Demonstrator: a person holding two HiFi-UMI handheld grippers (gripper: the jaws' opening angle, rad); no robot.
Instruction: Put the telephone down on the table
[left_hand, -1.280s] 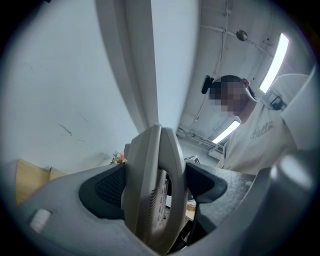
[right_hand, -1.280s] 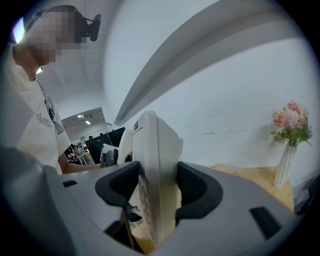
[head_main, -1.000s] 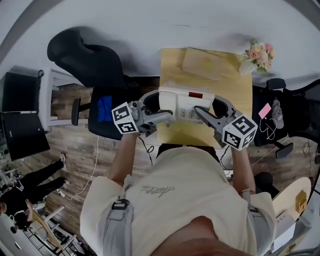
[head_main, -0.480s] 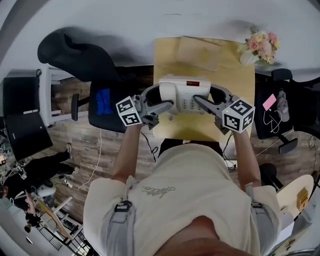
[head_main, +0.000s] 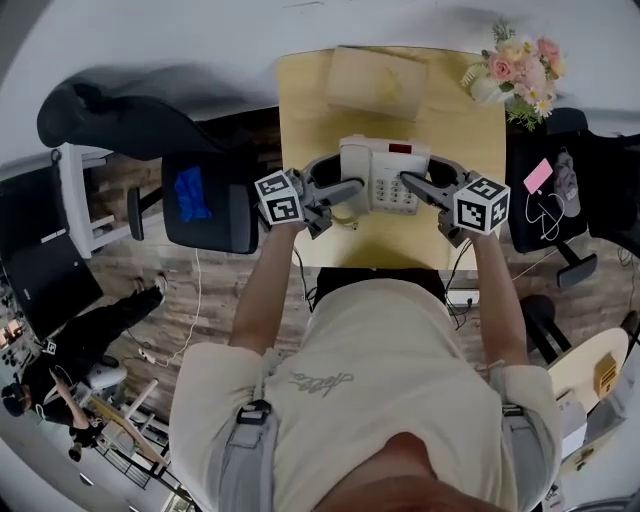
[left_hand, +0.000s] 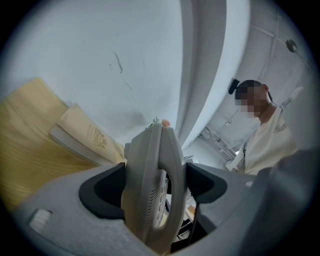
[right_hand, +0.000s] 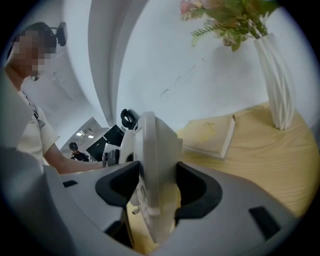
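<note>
A white desk telephone (head_main: 384, 173) with a keypad and a red display hangs over the small wooden table (head_main: 320, 90), held from both sides. My left gripper (head_main: 345, 192) is shut on its left edge, and my right gripper (head_main: 412, 182) is shut on its right edge. In the left gripper view the telephone (left_hand: 155, 185) stands edge-on between the dark pads (left_hand: 107, 190). In the right gripper view the telephone (right_hand: 152, 175) is likewise clamped edge-on, with the table (right_hand: 270, 150) beyond it. Whether the phone touches the tabletop is hidden.
A cream book (head_main: 375, 80) lies at the table's far side, and a white vase of flowers (head_main: 505, 70) stands at its far right corner. A black office chair (head_main: 200, 200) is left of the table. Another dark chair with a pink note (head_main: 538, 175) is at the right.
Both grippers have carried the telephone forward, further over the table, and it now sits nearer the book. Both stay shut on it.
</note>
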